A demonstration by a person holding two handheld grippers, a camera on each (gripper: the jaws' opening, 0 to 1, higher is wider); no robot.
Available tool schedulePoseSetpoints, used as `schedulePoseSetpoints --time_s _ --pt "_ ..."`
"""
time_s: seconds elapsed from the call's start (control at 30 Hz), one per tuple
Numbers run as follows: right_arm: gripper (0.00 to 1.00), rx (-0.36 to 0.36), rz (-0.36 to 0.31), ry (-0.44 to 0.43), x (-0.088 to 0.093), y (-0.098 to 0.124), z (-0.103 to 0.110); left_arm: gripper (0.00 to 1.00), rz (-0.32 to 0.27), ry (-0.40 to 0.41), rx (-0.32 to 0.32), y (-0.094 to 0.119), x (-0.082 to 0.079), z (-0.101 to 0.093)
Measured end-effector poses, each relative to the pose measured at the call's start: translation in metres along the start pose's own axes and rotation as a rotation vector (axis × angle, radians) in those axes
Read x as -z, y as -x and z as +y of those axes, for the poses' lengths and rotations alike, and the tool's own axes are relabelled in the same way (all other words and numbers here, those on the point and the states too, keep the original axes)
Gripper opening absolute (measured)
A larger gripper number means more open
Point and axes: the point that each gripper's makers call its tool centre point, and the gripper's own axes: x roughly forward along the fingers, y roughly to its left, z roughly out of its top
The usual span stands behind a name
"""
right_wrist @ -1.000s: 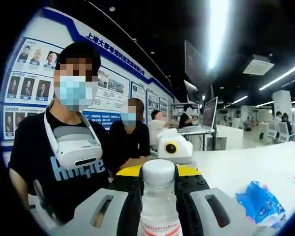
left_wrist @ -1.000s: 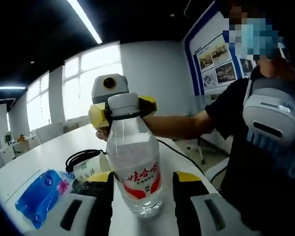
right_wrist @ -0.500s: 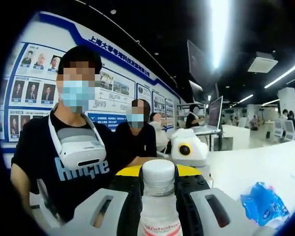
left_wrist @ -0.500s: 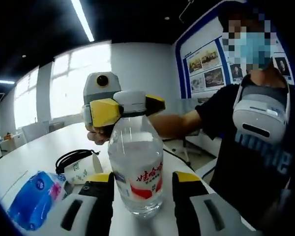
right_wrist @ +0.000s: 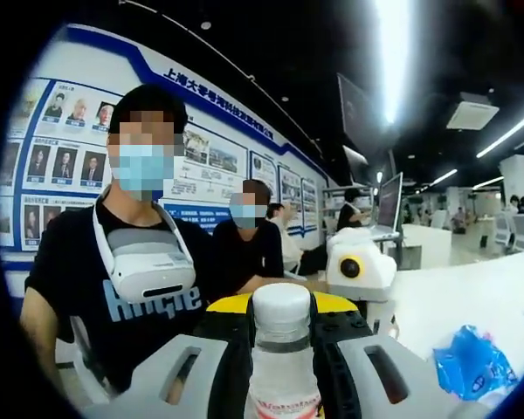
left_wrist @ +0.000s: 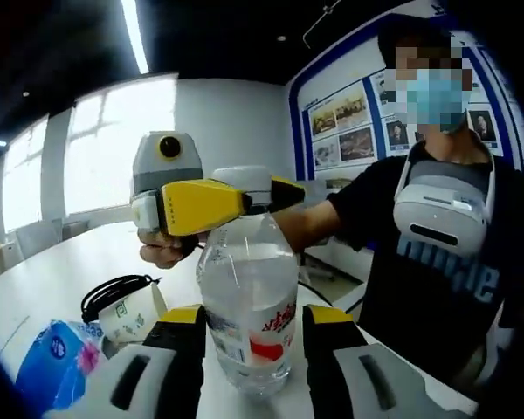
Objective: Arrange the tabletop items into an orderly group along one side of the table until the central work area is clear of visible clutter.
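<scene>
A clear water bottle (left_wrist: 249,305) with a red-and-white label stands upright on the white table (left_wrist: 61,271), at about 6 o'clock in the left gripper view. The left gripper (left_wrist: 247,367) has a jaw on either side of the bottle's lower body; whether they press on it I cannot tell. The right gripper (left_wrist: 236,192) is clamped on the white cap (right_wrist: 281,307), its yellow-tipped jaws hugging the cap from both sides. At 8 o'clock of the bottle in the left gripper view, a paper cup (left_wrist: 131,316) lies on its side near a black cable (left_wrist: 113,290), and beyond it a blue tissue pack (left_wrist: 54,371). A person in a dark T-shirt (right_wrist: 113,297) stands at 3 o'clock.
</scene>
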Motion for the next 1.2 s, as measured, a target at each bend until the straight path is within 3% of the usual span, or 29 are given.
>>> schedulePoseSetpoints --time_s 0.33,0.57,0.63,0.7,0.77,1.2 --pt "0.22 -0.044 -0.015 -0.003 0.0 -0.001 0.005 0.41 -0.031 -0.011 0.044 -0.008 -0.003 -0.003" --pt "0.23 -0.055 -0.026 -0.004 -0.001 0.001 0.005 0.4 -0.032 -0.008 0.028 -0.008 -0.004 -0.003" --pt "0.29 -0.026 0.009 -0.054 0.004 0.005 -0.001 0.4 -0.019 -0.014 0.003 -0.008 -0.004 -0.003" --pt "0.34 0.015 0.053 -0.048 0.013 0.006 -0.007 0.4 -0.015 -0.017 -0.007 -0.008 -0.004 -0.004" --pt "0.35 0.008 0.073 -0.022 0.016 0.004 -0.001 0.4 -0.01 -0.015 -0.022 -0.007 -0.004 -0.004" --pt "0.47 0.096 0.111 0.074 0.015 0.002 0.011 0.4 -0.002 -0.02 -0.094 -0.005 -0.004 -0.003"
